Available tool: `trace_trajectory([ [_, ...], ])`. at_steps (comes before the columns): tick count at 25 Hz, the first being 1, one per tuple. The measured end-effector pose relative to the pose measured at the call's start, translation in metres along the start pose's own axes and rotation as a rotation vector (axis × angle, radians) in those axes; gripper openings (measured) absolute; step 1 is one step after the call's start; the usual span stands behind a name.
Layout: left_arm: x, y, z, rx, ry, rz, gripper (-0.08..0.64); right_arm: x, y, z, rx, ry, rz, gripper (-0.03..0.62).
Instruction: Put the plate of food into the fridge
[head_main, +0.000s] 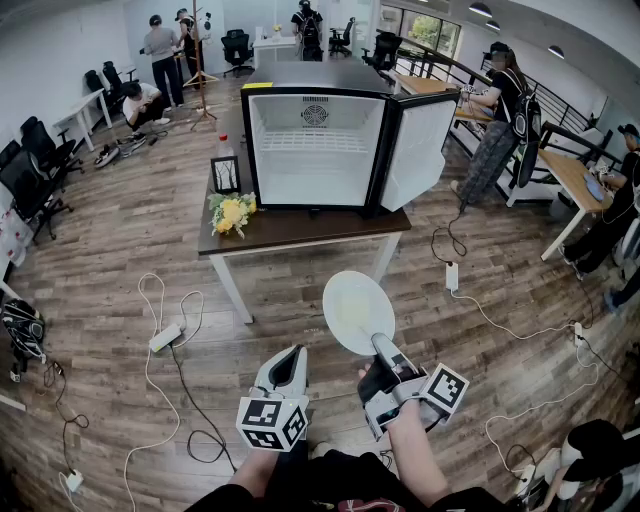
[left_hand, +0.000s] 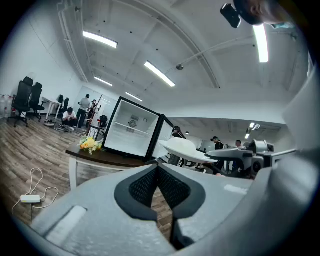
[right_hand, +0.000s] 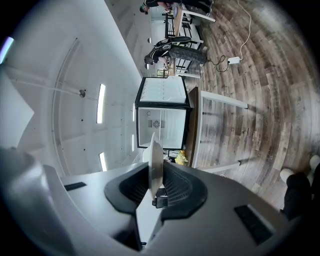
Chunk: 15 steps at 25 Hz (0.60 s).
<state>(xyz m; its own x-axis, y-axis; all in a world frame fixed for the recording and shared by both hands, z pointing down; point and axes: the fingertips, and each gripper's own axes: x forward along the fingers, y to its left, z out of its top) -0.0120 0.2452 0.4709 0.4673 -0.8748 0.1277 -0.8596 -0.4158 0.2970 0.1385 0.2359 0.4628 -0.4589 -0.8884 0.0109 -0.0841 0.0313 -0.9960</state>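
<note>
Plate (head_main: 358, 310) clamped by its rim in your right gripper (head_main: 381, 347), level so nothing slides, short of the desk's (head_main: 300, 229) near edge; fridge (head_main: 315, 150) open, ready. Left gripper (head_main: 288, 356) pinched together, empty.

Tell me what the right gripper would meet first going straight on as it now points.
Probably the open white interior of the black mini fridge on the dark wooden table: the right gripper, shut on the round white plate, points into it. Nothing shows between; depth is unclear.
</note>
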Motion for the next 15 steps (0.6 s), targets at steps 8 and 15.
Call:
trace_trajectory([
  [8, 0.007, 0.015, 0.011, 0.007, -0.011, 0.002, 0.006, 0.015, -0.006, -0.009, -0.01, 0.014, -0.021, 0.081],
  [15, 0.032, 0.033, 0.026, 0.028, -0.005, -0.04, 0.006, 0.051, 0.006, -0.01, 0.0, 0.005, 0.011, 0.084],
])
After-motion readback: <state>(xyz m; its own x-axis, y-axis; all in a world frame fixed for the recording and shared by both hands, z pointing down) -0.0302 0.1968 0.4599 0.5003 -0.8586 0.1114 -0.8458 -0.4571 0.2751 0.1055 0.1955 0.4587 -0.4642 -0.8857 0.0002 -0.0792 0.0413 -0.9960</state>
